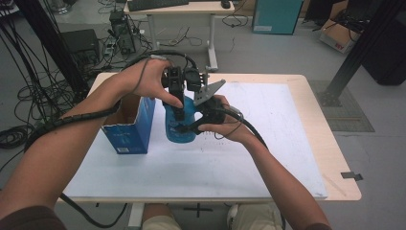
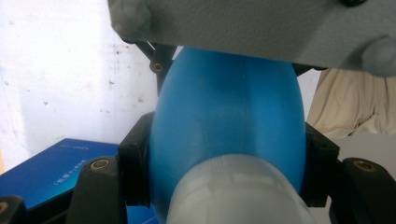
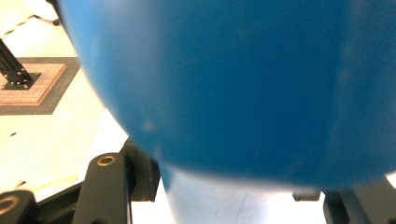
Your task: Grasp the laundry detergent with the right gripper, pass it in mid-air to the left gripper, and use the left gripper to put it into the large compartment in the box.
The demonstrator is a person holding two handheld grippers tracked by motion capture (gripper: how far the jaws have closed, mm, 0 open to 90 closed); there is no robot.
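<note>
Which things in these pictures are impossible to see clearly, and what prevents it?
- Bottle, high view: its top is hidden by both grippers and the hands.
- Bottle label: too small in the high view; blurred at close range in the right gripper view.
- Right gripper jaw tips, right gripper view: covered by the bottle body.
- Box inside: the left forearm hides it.
- Box print, left gripper view: too small to read.

I see a light wooden table (image 1: 313, 124) with a white sheet (image 1: 268, 143) over most of its top. Grey floor (image 1: 268, 48) all round. Beyond the tongs stands a second desk (image 1: 179, 9) carrying a keyboard (image 1: 158, 4). Far left of them, loose black cables (image 1: 28, 91); far right, a cardboard box (image 1: 337, 36) and a black frame post (image 1: 364, 45). A teal cabinet (image 1: 276, 15) stands behind. Light is even.
</note>
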